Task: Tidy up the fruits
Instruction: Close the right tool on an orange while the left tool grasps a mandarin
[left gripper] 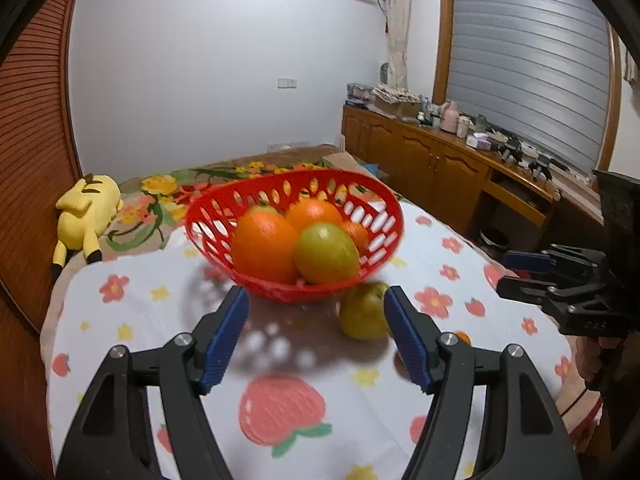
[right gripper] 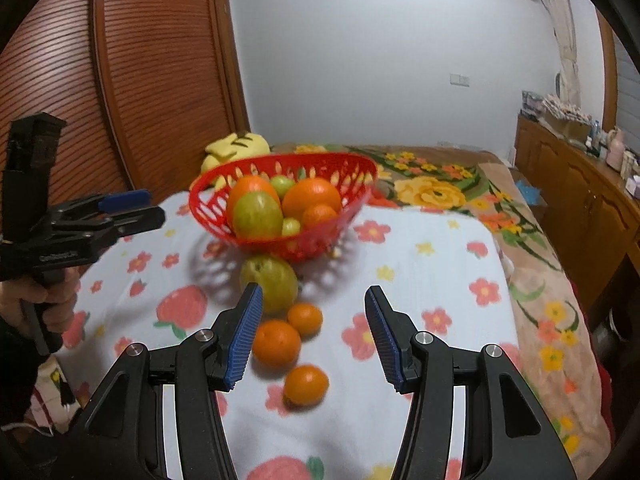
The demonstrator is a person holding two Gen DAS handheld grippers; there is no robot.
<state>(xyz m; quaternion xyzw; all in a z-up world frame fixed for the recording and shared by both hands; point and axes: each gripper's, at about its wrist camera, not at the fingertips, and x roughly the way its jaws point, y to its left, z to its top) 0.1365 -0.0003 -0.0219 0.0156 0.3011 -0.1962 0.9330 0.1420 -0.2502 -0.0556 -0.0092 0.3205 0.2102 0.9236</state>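
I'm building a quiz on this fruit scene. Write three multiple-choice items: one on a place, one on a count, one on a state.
1. Where does the loose green fruit lie?
A. on the cloth just in front of the red basket
B. inside the basket
C. on the wooden cabinet

2. How many orange fruits lie on the cloth outside the basket?
A. one
B. three
C. five

3. How do the right gripper jaws stand?
A. shut on a fruit
B. shut, empty
C. open, empty

Key:
1 A, it rests on the flowered cloth by the basket's near wall.
2 B, the right wrist view shows three.
3 C, the blue pads stand wide apart with nothing between them.
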